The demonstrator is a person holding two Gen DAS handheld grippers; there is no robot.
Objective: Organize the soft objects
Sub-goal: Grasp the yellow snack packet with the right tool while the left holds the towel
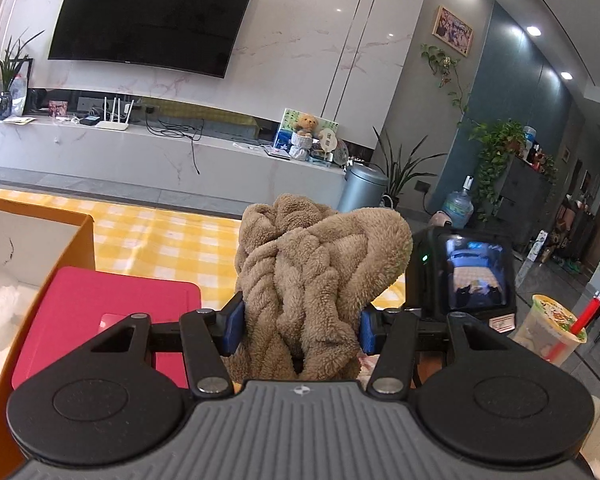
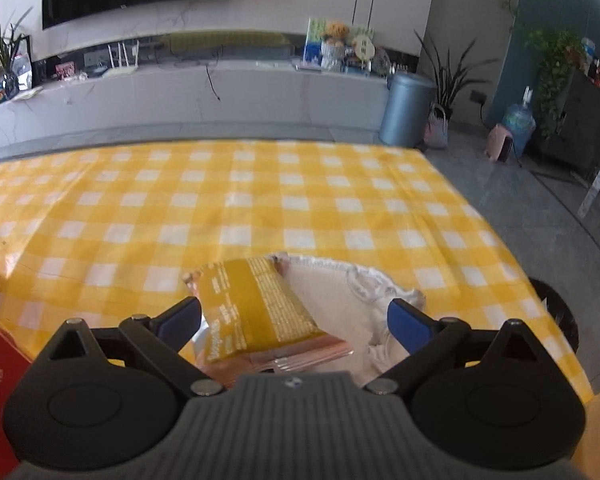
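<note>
on the left we see the open orange cardboard box with a flat magenta box against its wall; a careless swing of our bundle could knock that magenta box or miss the opening, if the orange box is where it belongs.

our left tool is clamped on a bunched tan fleece cloth, held up above the yellow-and-white checked surface. the fabric bulges loosely above the blue pads, so we judge it could slide out if the grip loosens, or a hanging fold could catch the box edge.

just right of it stands a plastic drink cup with a red straw; trailing fleece could tip it over.

our right tool gapes wide and holds nothing, poised over a yellow-and-pink foil snack packet lying partly on a white crumpled cloth on the surface. closing here could pinch both together, or crush the packet, or the slick foil could squirt out. the view is blurred, so we can't tell whether a pad touches anything.
</note>
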